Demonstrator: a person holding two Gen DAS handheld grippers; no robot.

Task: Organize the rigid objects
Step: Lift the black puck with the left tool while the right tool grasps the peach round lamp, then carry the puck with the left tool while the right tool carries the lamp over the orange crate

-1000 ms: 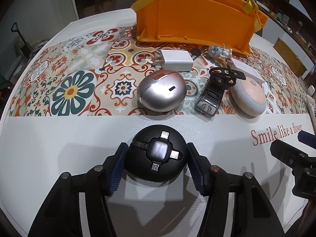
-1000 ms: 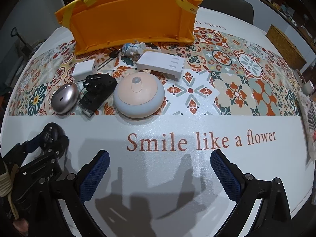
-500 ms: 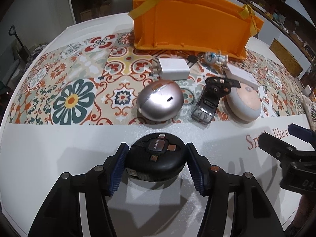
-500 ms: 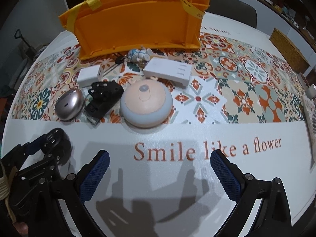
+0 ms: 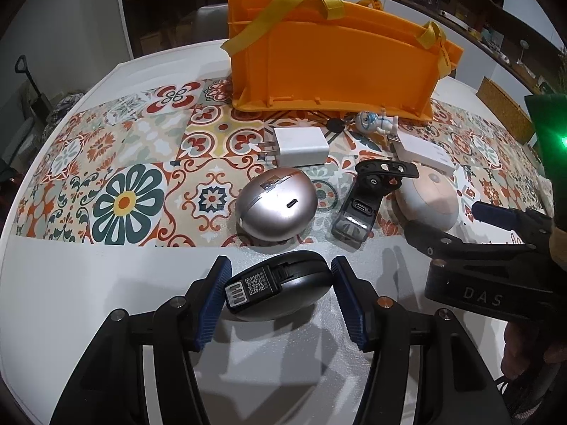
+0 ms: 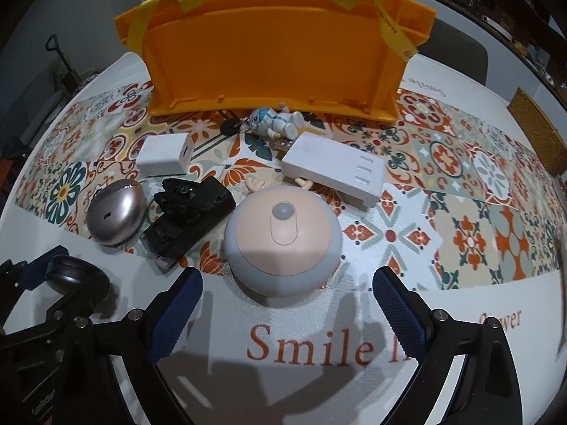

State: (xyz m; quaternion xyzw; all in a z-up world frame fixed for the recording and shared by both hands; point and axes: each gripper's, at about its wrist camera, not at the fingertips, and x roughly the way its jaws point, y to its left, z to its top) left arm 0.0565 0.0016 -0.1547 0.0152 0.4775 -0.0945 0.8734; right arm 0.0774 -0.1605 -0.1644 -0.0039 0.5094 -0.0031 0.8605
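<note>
My left gripper [image 5: 280, 295] is shut on a round black cable reel [image 5: 280, 288] and holds it tilted above the white table, its QR label facing me. The reel also shows in the right wrist view [image 6: 76, 276]. My right gripper [image 6: 285, 313] is open and empty, just in front of a round pink-and-white dome light [image 6: 283, 237]. Behind lie a silver egg-shaped case [image 5: 276, 207], a black clip device [image 5: 368, 202], a white charger [image 5: 299, 147], a white box [image 6: 333, 170] and a small astronaut figure [image 6: 274, 122].
An orange tote bin [image 5: 333, 67] with yellow handles stands at the back of the patterned tablecloth [image 5: 124, 163]. A woven basket [image 6: 535, 131] sits at the far right edge. The right gripper appears at the right of the left wrist view [image 5: 496, 248].
My left gripper has lifted and tilted the black reel, turning its underside label towards me. My right gripper has moved forward, close to the dome light.
</note>
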